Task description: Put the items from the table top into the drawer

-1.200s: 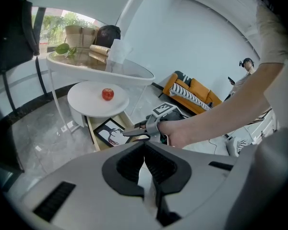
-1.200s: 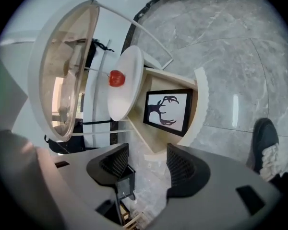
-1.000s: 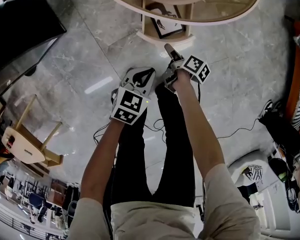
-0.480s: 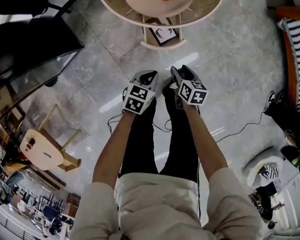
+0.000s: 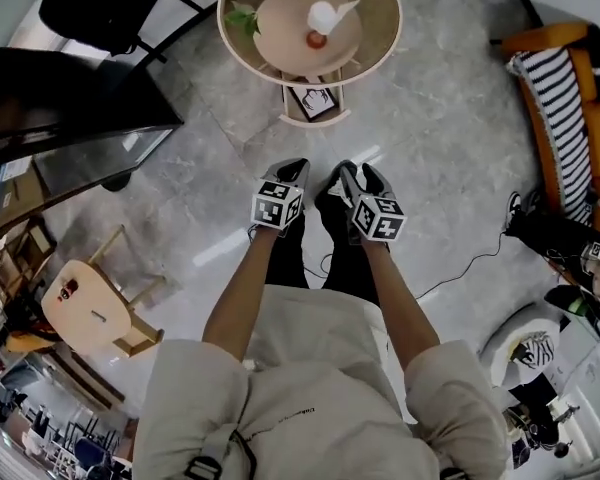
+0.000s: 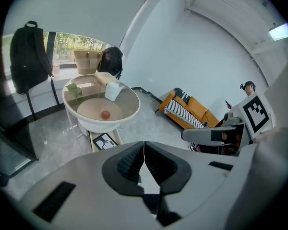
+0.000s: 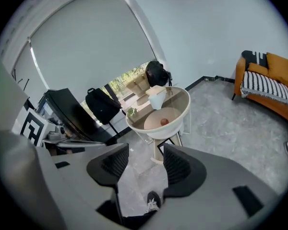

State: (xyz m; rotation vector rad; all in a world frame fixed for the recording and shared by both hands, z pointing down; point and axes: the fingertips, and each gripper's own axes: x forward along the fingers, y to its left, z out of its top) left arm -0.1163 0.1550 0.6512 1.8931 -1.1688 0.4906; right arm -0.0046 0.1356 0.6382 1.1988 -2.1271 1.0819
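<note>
Grey floor (image 5: 450, 168), table (image 5: 388, 30) well beyond left gripper (image 5: 295, 168)

floor (image 5: 450, 118) grey marble, pale veins. round table (image 5: 382, 10) top middle of head view: beige rim, tan top. on it small red ball (image 5: 317, 39), white cup (image 5: 323, 15), green leaves (image 5: 242, 18). drawer (image 5: 315, 120) below it light wood, black-and-white picture inside. sofa (image 5: 592, 118) right edge orange, cushion (image 5: 550, 83) black-white stripes. backpack (image 5: 100, 3) upper left black. left gripper (image 6: 144, 145), right gripper (image 7: 145, 150) both grey, black ribbed pads, black-white square markers. trousers (image 5: 350, 266) black, top (image 5: 320, 388) cream.
</note>
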